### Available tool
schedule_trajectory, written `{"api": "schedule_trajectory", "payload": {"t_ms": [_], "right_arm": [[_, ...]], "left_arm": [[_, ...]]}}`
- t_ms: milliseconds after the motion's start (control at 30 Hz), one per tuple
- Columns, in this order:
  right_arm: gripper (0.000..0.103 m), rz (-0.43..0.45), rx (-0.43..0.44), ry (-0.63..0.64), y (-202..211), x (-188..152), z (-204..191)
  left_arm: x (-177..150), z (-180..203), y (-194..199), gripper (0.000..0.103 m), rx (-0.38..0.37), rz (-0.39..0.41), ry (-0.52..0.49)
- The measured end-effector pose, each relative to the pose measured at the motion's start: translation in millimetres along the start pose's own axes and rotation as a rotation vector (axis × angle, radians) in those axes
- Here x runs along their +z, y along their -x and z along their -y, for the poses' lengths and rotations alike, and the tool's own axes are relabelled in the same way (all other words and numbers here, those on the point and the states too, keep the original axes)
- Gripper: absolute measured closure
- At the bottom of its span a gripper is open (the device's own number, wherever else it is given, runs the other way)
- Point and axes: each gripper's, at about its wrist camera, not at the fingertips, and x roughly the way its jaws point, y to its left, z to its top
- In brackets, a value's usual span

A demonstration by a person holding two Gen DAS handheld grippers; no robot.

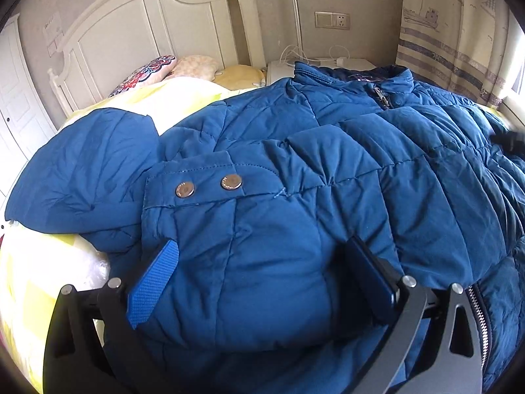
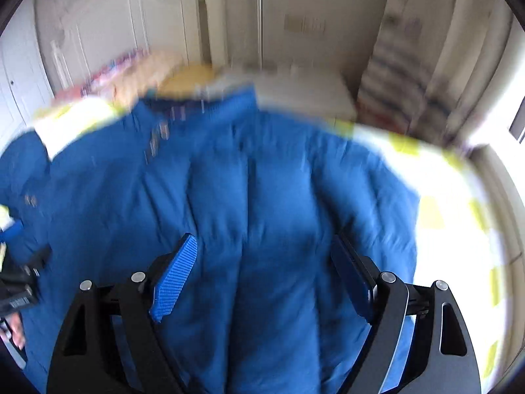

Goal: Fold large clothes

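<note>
A big blue quilted jacket (image 1: 328, 151) lies spread on the bed, collar and zipper (image 1: 380, 95) toward the far side. A sleeve cuff with two metal snaps (image 1: 210, 184) rests folded over the jacket's front. My left gripper (image 1: 262, 243) stands wide open, its blue pads (image 1: 154, 282) on either side of a puffy bulge of the sleeve without clamping it. The right wrist view is blurred. There the right gripper (image 2: 264, 239) hovers open over the jacket (image 2: 262, 170), with nothing pinched between its fingers.
The bed has a yellow-and-white quilt (image 1: 183, 98) and a white headboard (image 1: 137, 32) with pillows (image 1: 197, 65). A white nightstand (image 1: 354, 65) with cables and a curtain (image 1: 452, 39) stand behind. A hand (image 2: 16, 331) shows at the left edge of the right wrist view.
</note>
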Motion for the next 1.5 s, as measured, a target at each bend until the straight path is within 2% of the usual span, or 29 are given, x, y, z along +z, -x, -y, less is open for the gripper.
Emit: {"api": "schedule_trajectory", "payload": {"t_ms": [100,133,200,267,300,367,433,500,567,600,633,700,733,767,833,900,967,1000,1067,1100,1133,1167,1200,1267,1300,1333,1400,1467,1500], "right_arm": [[0.016,0.063,-0.026,-0.023,-5.0,22.2,15.1],[0.016,0.037,-0.029,-0.042,-20.4,28.8,25.9],[0.013,-0.102,-0.056,-0.082,-55.0,29.0,48.0],[0.012,-0.128,-0.008,-0.129,-65.9,27.9,59.2],[0.012,-0.138,-0.024,-0.126,-65.2,29.0,57.5],[0.012,-0.125,-0.056,-0.139,-54.9,31.3,48.6],[0.012,-0.053,-0.021,-0.130,-39.9,30.4,29.5],[0.012,-0.017,0.007,-0.058,-31.2,24.6,4.0],[0.012,-0.052,0.044,0.084,-36.3,14.6,-25.4],[0.012,-0.093,0.028,0.146,-46.3,9.8,-37.7],[0.012,-0.087,-0.005,0.166,-49.3,8.0,-43.2],[0.012,-0.101,-0.032,0.117,-45.8,11.6,-40.2],[0.011,-0.079,-0.092,0.082,-35.6,13.0,-40.0],[0.011,-0.033,-0.110,0.057,-22.2,13.1,-42.1],[0.010,0.048,-0.003,0.038,3.9,7.5,-53.7],[0.009,0.005,0.137,0.129,7.2,-4.2,-79.6],[0.009,-0.065,0.134,0.261,-5.5,-20.0,-108.3],[0.005,-0.085,0.105,0.306,-13.8,-28.7,-117.7],[0.005,-0.041,0.122,0.272,-19.8,-34.5,-114.1],[0.005,-0.052,0.152,0.244,-22.5,-31.9,-109.0],[0.005,-0.055,0.161,0.225,-22.8,-32.5,-102.1],[0.005,-0.052,0.161,0.220,-23.1,-32.4,-101.7],[0.005,-0.048,0.154,0.226,-20.1,-37.2,-101.4],[0.005,-0.040,0.133,0.243,-19.7,-38.5,-106.8],[0.005,-0.040,0.134,0.242,-19.6,-42.4,-106.7],[0.005,-0.042,0.139,0.236,-21.3,-41.9,-109.0],[0.005,-0.046,0.150,0.228,-20.5,-40.1,-105.3],[0.005,-0.046,0.147,0.229,-17.9,-41.1,-102.1],[0.005,-0.046,0.148,0.228,-18.2,-40.7,-102.0]], "left_arm": [[-0.1,-1.6,0.0,0.002,-0.009,-0.001,0.007],[0.0,-1.9,-0.3,0.002,-0.010,-0.002,0.008],[-0.5,-2.2,-0.1,0.002,-0.013,-0.002,0.008],[-0.4,-2.4,-0.5,0.002,-0.015,-0.003,0.009],[-0.5,-2.5,-0.5,0.002,-0.016,-0.004,0.009],[-0.2,-2.3,-0.6,0.002,-0.015,-0.004,0.009],[-0.1,-2.2,-0.9,0.002,-0.015,-0.007,0.009],[-0.3,-2.5,-0.8,0.002,-0.016,-0.007,0.010],[-0.2,-2.2,-1.1,0.002,-0.017,-0.008,0.011],[-0.5,-2.0,-1.2,0.002,-0.017,-0.008,0.011],[-0.7,-2.0,-1.1,0.002,-0.018,-0.008,0.012],[-0.7,-2.1,-1.3,0.002,-0.019,-0.008,0.012],[-0.9,-1.5,-1.3,0.002,-0.018,-0.008,0.012],[-0.5,-2.1,-1.4,0.002,-0.018,-0.008,0.012],[-0.6,-2.0,-1.1,0.002,-0.018,-0.008,0.012],[-0.8,-2.6,-0.3,0.002,-0.024,-0.006,0.018],[-1.8,-6.5,3.6,0.002,-0.042,0.012,0.039],[-2.2,-12.5,8.0,0.003,-0.058,0.034,0.066],[-3.9,-36.3,24.1,0.003,-0.123,0.113,0.171],[-5.9,-62.8,39.2,0.003,-0.180,0.188,0.288],[-8.3,-81.3,47.7,0.003,-0.200,0.232,0.371],[-17.2,-120.0,59.9,0.003,-0.211,0.302,0.558],[-27.5,-149.7,63.3,0.003,-0.216,0.331,0.705],[-47.3,-198.9,58.5,0.004,-0.206,0.324,0.939],[-57.3,-225.6,51.6,0.009,-0.177,0.290,1.043],[-65.5,-249.3,45.4,0.020,-0.133,0.254,1.119],[-71.9,-284.3,41.2,0.028,-0.113,0.272,1.176],[-63.7,-313.4,34.9,0.028,-0.065,0.260,1.168],[-57.9,-330.1,27.0,0.028,-0.069,0.250,1.169]]}}
